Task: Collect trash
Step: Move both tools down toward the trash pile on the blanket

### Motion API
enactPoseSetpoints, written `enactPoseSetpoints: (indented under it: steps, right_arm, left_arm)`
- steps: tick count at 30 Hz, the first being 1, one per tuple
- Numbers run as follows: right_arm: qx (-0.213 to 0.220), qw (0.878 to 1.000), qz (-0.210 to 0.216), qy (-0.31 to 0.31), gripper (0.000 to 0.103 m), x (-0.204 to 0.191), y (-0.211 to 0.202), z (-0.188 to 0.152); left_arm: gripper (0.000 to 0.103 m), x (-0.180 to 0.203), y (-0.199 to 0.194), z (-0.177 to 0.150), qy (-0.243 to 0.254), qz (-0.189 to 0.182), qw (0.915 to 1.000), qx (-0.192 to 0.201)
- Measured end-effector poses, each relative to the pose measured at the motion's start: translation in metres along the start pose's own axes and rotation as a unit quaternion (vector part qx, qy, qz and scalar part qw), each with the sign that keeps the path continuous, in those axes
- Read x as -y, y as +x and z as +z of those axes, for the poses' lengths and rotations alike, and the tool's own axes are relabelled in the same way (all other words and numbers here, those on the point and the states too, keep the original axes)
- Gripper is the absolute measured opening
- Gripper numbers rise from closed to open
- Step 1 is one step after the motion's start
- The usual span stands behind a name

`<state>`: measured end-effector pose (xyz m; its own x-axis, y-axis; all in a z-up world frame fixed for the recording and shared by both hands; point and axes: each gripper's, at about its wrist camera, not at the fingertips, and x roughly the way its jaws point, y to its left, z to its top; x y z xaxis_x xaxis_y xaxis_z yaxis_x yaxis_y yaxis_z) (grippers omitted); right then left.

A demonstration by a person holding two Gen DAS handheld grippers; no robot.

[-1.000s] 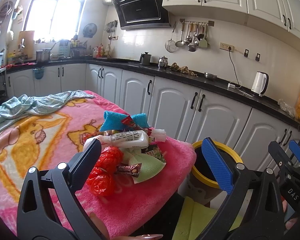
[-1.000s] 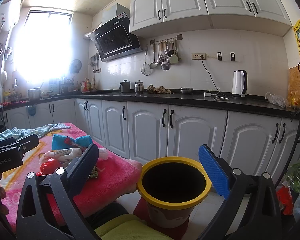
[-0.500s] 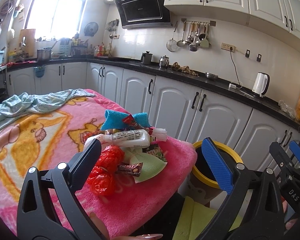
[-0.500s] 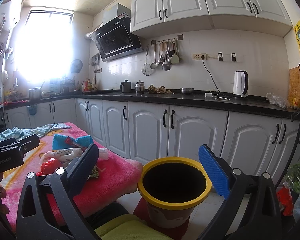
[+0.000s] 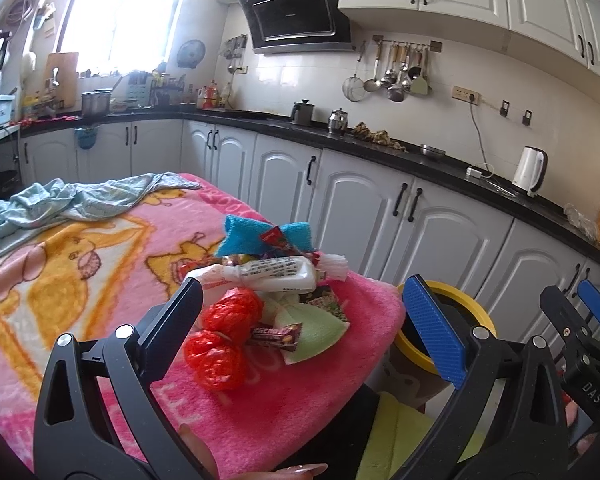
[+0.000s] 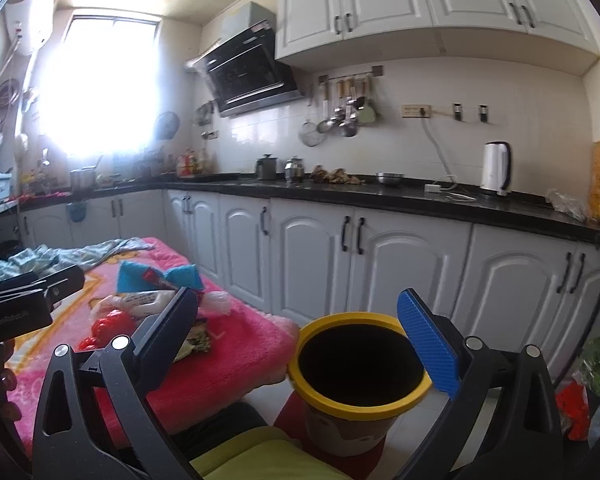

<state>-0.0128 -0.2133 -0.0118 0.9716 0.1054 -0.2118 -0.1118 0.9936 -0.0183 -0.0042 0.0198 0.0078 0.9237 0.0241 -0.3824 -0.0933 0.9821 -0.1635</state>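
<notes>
My left gripper (image 5: 300, 312) hangs wide open and holds nothing, above the near right corner of the pink blanket (image 5: 112, 264). The trash lies heaped at that corner: 2 red bags (image 5: 220, 336) nearest me, a wrapper (image 5: 275, 335) touching them on a green piece (image 5: 320, 332), a white packet (image 5: 268, 272) just behind, and a blue cloth (image 5: 252, 236) at the back. My right gripper (image 6: 296, 330) is also wide open and empty, held over the yellow-rimmed bin (image 6: 360, 404), which stands on the floor just beside the blanket's right edge. A pale cloth (image 5: 72, 204) lies crumpled at the far left of the blanket, well apart from the heap.
</notes>
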Motion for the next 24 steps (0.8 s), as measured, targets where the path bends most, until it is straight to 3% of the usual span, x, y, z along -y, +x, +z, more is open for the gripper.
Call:
enactPoseSetpoints:
  steps: [14, 24]
  right_arm:
    - [-0.028, 0.993, 0.107, -0.044, 0.097, -0.048, 0.031, 0.019]
    - [-0.076, 0.980, 0.179, -0.049, 0.097, -0.089, 0.086, 0.039]
  left_arm:
    - [0.092, -0.049, 0.007, 0.002, -0.041, 0.044, 0.9981, -0.010]
    - [0.092, -0.082, 0.027, -0.007, -0.061, 0.060, 0.9952, -0.048]
